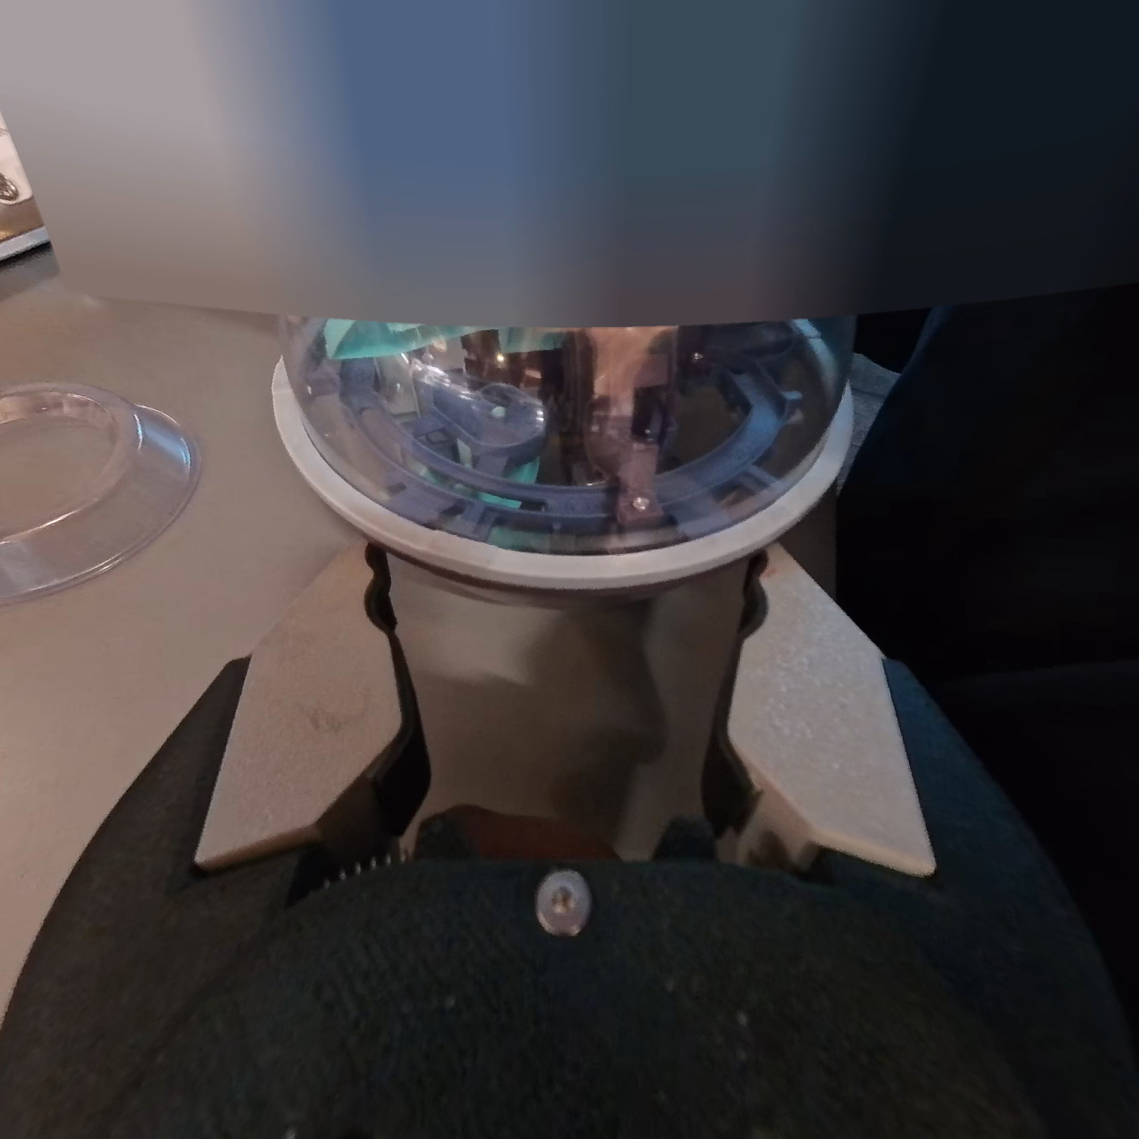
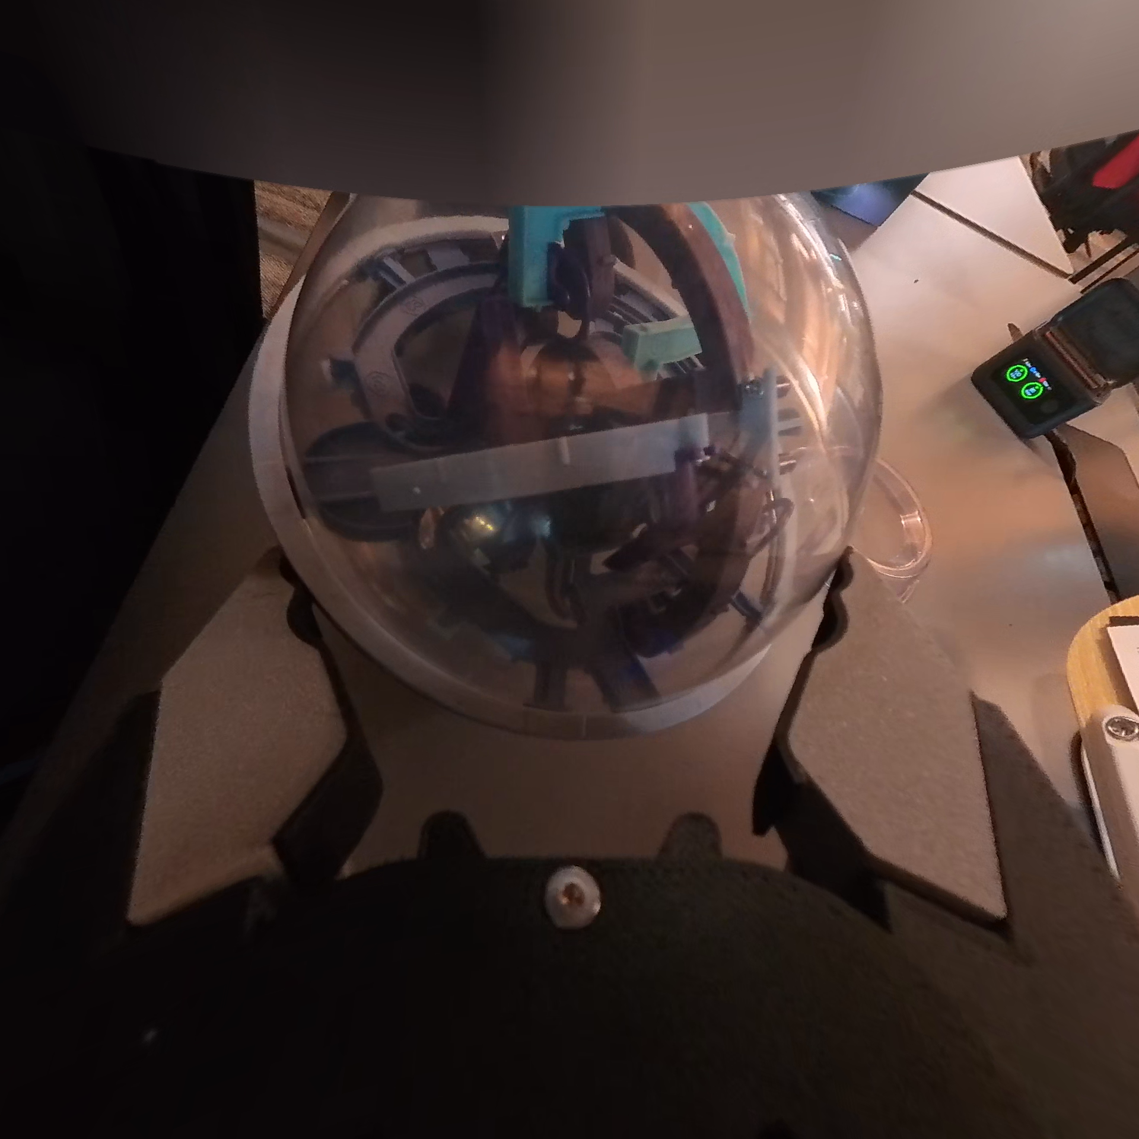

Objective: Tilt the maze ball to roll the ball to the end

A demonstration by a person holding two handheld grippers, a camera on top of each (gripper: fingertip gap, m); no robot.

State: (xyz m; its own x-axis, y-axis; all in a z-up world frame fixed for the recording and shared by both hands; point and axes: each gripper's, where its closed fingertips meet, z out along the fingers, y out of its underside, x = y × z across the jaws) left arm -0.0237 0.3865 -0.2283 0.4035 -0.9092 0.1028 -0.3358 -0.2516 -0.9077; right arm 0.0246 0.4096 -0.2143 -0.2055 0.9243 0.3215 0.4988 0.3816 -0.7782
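Note:
The maze ball (image 1: 555,444) is a clear sphere with a white ring around its middle and blue, teal and brown tracks inside. In the left wrist view my left gripper (image 1: 567,561) is shut on it, its fingertips (image 1: 377,573) pressing just under the white ring. In the right wrist view the maze ball (image 2: 579,444) fills the centre, and my right gripper (image 2: 564,591) is shut on it from both sides. A small shiny metal ball (image 2: 484,524) sits low inside, under a grey bar. The top of the sphere is hidden by a blurred patch.
A clear plastic ring stand (image 1: 80,487) lies on the beige table (image 1: 92,678) to the left; it also shows in the right wrist view (image 2: 894,524). A small device with a green-lit screen (image 2: 1035,394) and a light wooden block (image 2: 1097,665) sit at the right.

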